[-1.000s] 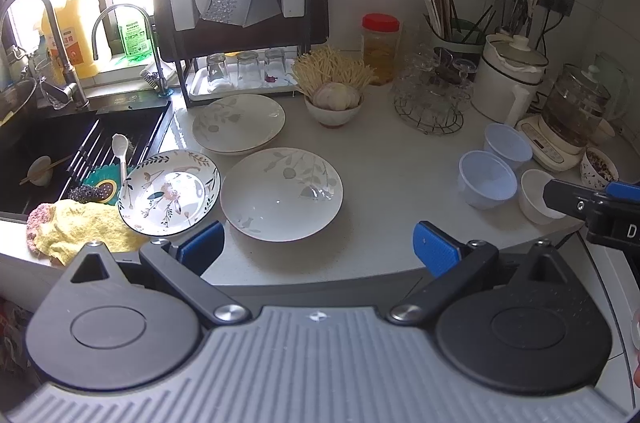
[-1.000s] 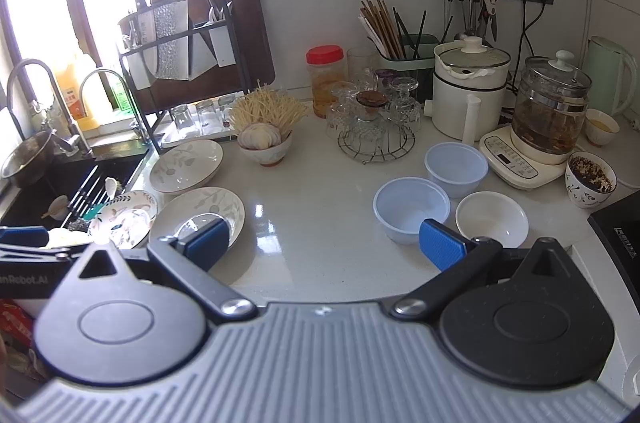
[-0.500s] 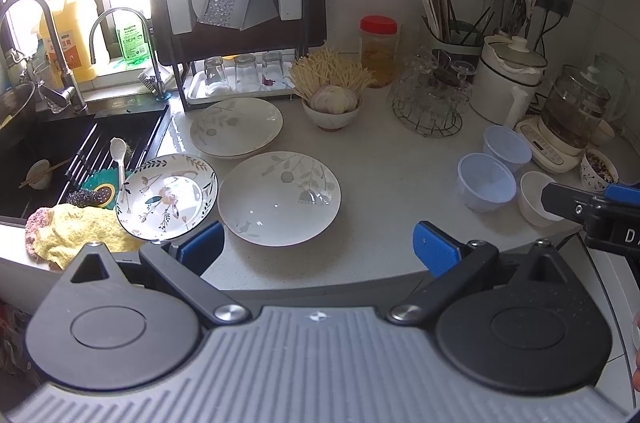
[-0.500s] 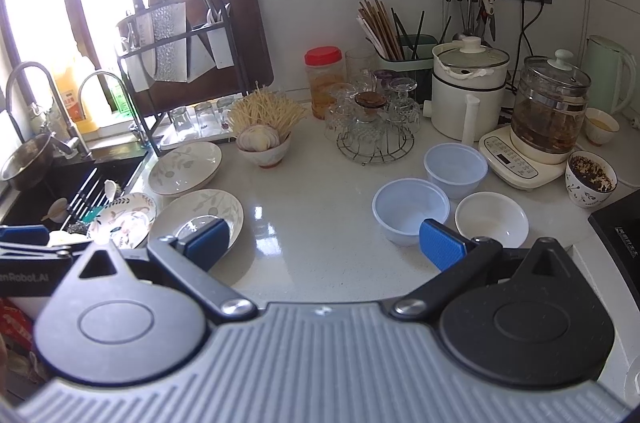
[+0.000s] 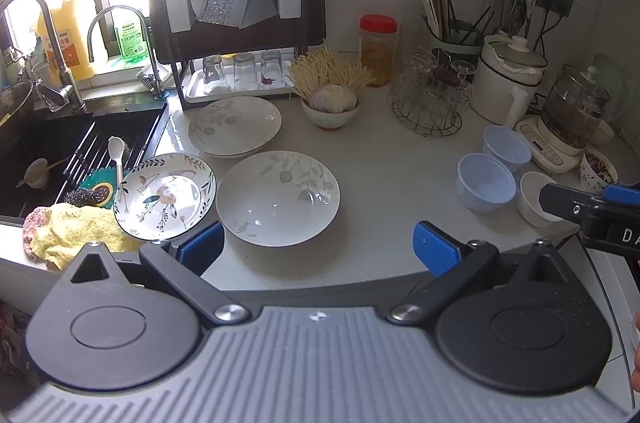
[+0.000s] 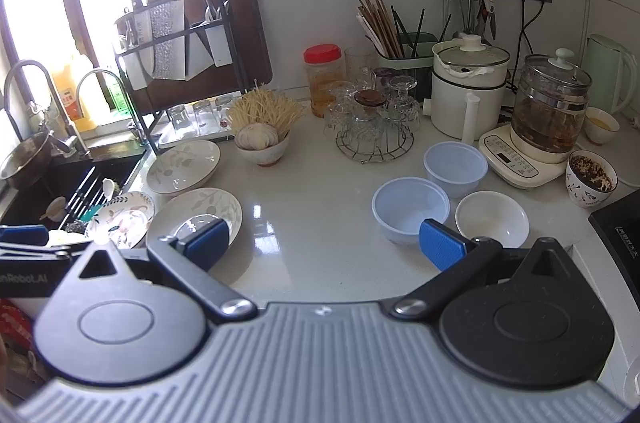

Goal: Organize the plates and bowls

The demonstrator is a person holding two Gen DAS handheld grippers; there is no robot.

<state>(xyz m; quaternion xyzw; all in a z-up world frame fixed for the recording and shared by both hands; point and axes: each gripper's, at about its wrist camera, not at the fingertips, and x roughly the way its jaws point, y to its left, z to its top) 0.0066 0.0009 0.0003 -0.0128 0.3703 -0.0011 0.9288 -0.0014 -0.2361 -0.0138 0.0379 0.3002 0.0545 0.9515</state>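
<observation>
Three plates lie on the white counter: a patterned plate (image 5: 165, 195) by the sink, a large leaf-print plate (image 5: 278, 197) beside it, and another leaf-print plate (image 5: 234, 125) behind. To the right stand two translucent plastic bowls (image 6: 410, 209) (image 6: 455, 163) and a small white bowl (image 6: 492, 219). My left gripper (image 5: 318, 247) is open and empty, just in front of the large plate. My right gripper (image 6: 324, 243) is open and empty, in front of the bowls.
A bowl of garlic and noodles (image 5: 331, 103), a wire rack of glasses (image 5: 430, 99), a dish rack (image 5: 236, 35), a white cooker (image 6: 468, 91) and a glass kettle (image 6: 552, 107) line the back. The sink (image 5: 52, 159) is at the left, with a yellow cloth (image 5: 68, 231) on its edge.
The left gripper has shifted slightly left and forward; the plates sit a little lower and more central in its view. The right gripper has barely moved.
</observation>
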